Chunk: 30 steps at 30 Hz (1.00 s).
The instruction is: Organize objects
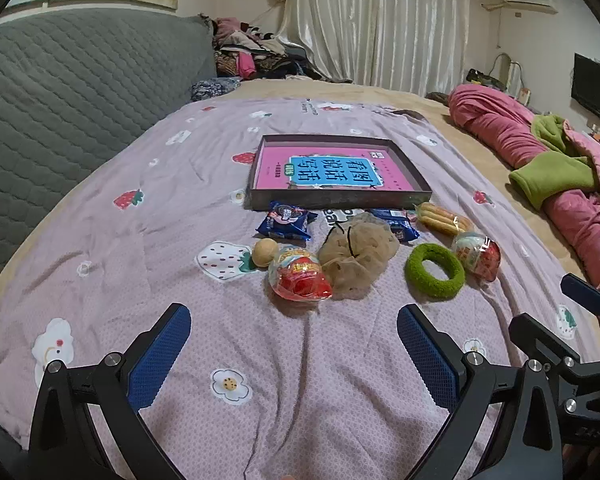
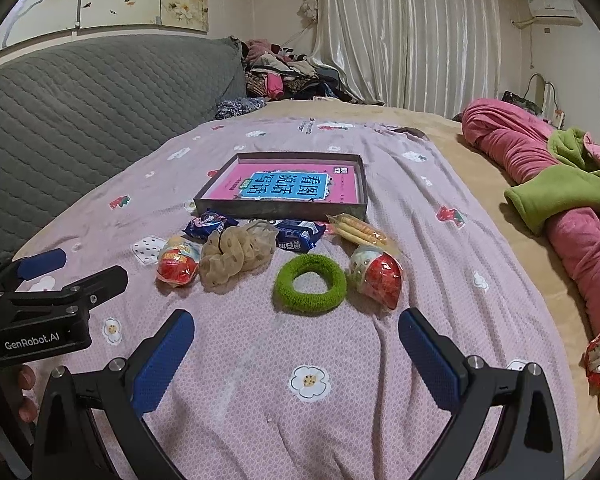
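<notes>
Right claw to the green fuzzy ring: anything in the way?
Nothing visible. The open right claw faces the green fuzzy ring across bare pink bedsheet. The beige mesh scrunchie lies to the ring's left, the red-and-clear plastic egg to its right, both off the line.

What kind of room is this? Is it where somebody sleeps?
Most likely a bedroom. The snacks and hair ties lie on a wide bed under a strawberry-print sheet, with a rolled pink quilt at its side. A pile of clothes sits beyond it, by long pale curtains.
</notes>
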### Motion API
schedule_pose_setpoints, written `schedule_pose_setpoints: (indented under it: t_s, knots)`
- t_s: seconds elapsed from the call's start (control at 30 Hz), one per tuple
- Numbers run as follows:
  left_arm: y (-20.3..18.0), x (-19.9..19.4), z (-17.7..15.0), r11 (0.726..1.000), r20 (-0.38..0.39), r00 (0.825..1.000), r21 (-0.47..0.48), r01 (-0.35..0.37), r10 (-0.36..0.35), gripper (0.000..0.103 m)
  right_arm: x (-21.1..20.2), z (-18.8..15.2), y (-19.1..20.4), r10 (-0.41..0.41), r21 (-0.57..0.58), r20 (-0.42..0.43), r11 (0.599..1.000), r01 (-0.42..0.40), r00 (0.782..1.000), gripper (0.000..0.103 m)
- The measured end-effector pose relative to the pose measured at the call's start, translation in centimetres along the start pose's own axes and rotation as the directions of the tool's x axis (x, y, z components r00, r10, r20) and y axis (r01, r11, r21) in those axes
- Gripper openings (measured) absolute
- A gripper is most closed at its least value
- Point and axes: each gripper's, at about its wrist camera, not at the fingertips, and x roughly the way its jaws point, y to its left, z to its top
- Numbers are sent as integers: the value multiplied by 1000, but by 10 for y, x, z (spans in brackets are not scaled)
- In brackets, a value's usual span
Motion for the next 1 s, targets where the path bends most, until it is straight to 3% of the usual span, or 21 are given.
schedule_pose_setpoints:
  t_s: [1.0]
  knots:
    - [-4, -16, 5, 1000, 34, 999, 8, 13, -13, 103, -17, 7, -2, -10, 5, 34, 1000, 9, 999, 103]
